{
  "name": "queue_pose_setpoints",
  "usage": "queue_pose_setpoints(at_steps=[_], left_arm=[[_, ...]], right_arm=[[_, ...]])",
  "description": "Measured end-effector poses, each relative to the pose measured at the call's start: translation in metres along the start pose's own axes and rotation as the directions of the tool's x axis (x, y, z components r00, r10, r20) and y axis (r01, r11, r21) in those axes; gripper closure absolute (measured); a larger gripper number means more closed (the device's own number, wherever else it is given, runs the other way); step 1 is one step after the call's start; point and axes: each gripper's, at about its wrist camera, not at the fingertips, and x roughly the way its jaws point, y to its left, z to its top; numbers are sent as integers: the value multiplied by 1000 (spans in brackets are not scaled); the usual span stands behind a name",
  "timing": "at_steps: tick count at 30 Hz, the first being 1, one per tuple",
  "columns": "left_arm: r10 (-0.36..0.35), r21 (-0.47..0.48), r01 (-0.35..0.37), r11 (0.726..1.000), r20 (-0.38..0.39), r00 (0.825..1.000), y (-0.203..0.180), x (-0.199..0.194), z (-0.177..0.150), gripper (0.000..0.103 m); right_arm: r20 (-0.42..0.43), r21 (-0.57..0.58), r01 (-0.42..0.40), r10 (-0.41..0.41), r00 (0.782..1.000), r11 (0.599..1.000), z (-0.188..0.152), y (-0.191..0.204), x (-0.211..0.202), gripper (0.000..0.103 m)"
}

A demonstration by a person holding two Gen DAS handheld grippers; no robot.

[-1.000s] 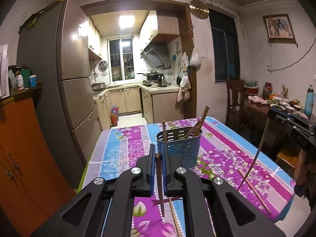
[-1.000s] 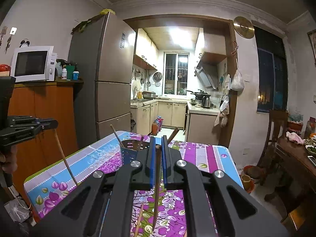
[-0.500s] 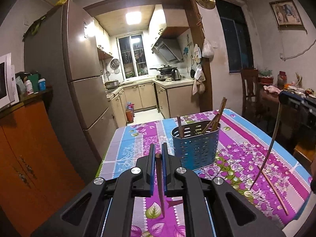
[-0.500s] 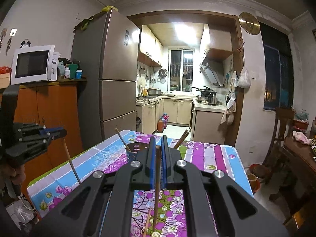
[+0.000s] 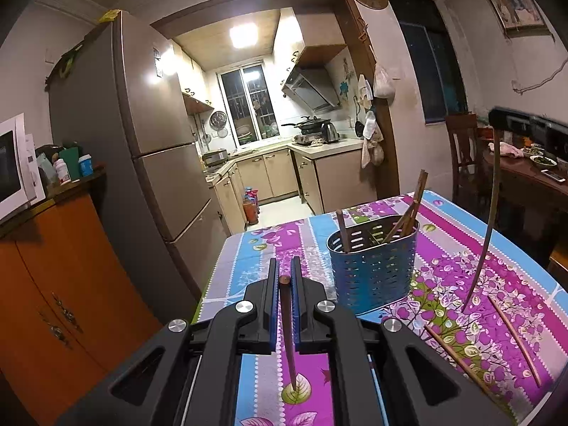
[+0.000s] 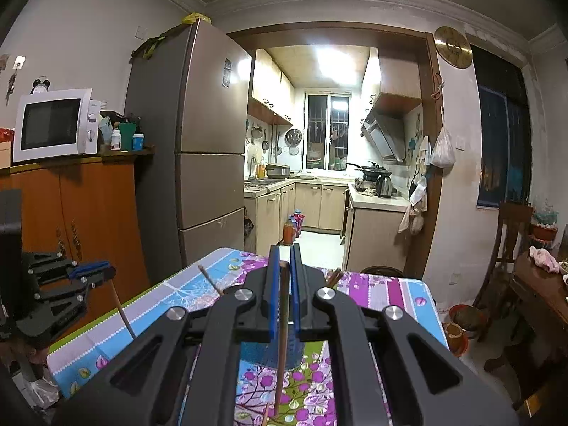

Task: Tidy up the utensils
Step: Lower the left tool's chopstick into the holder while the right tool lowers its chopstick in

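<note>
Both grippers pinch a chopstick apiece, each stick hanging point-down between blue pads. Left gripper (image 5: 284, 278) grips a dark chopstick (image 5: 289, 337) above the counter (image 5: 262, 248) with its flowered cloth, near the left edge. Just to its right stands the blue perforated holder (image 5: 372, 266), upright, with several chopsticks leaning inside. Right gripper (image 6: 284, 269) clamps a brown chopstick (image 6: 281, 340) directly in front of that holder, which its own body mostly hides. Two loose chopsticks (image 5: 513, 339) lie flat on the cloth to the right of the holder, apart from it.
</note>
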Motion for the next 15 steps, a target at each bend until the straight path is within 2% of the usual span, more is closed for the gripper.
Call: queue_pose_setpoints(at_steps=[4, 7, 15], left_arm=[[-12, -8, 12, 1000, 9, 1000, 5, 6, 11, 96], [-49, -39, 50, 998, 34, 998, 13, 10, 35, 96], [-112, -101, 132, 986, 182, 977, 33, 21, 124, 96]], right_arm=[[18, -12, 13, -13, 1000, 1000, 16, -3, 7, 98], [40, -10, 26, -26, 999, 1000, 32, -7, 12, 98], [134, 20, 44, -46, 990, 999, 83, -20, 30, 98]])
